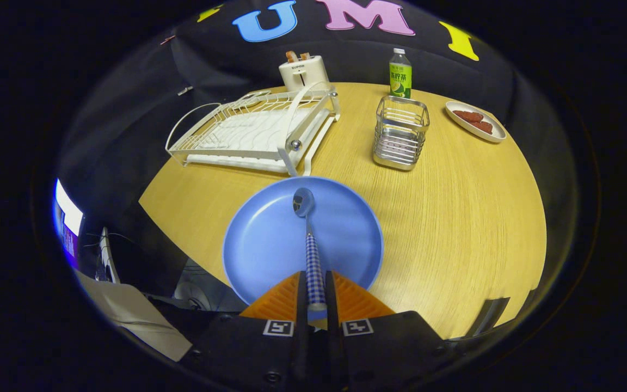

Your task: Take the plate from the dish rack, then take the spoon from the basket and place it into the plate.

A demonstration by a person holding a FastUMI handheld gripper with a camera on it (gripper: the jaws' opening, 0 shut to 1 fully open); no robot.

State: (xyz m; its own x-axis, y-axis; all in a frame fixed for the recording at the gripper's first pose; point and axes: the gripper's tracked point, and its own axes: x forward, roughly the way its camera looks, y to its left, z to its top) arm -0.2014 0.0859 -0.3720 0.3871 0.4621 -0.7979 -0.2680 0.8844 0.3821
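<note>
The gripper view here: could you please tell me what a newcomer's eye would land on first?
The round blue plate on the wooden table, just ahead of the fingers, stands out most. The gripper is shut on a spoon with a checked handle, its bowl over the plate. Beyond stand an empty white dish rack and a metal basket.

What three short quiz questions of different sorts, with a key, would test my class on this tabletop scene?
1. True or false: the gripper is shut on the spoon.
2. The spoon's bowl is over: A) the blue plate B) the metal basket C) the dish rack.
3. What stands behind the dish rack?

Key: 1 true; 2 A; 3 a toaster.
</note>
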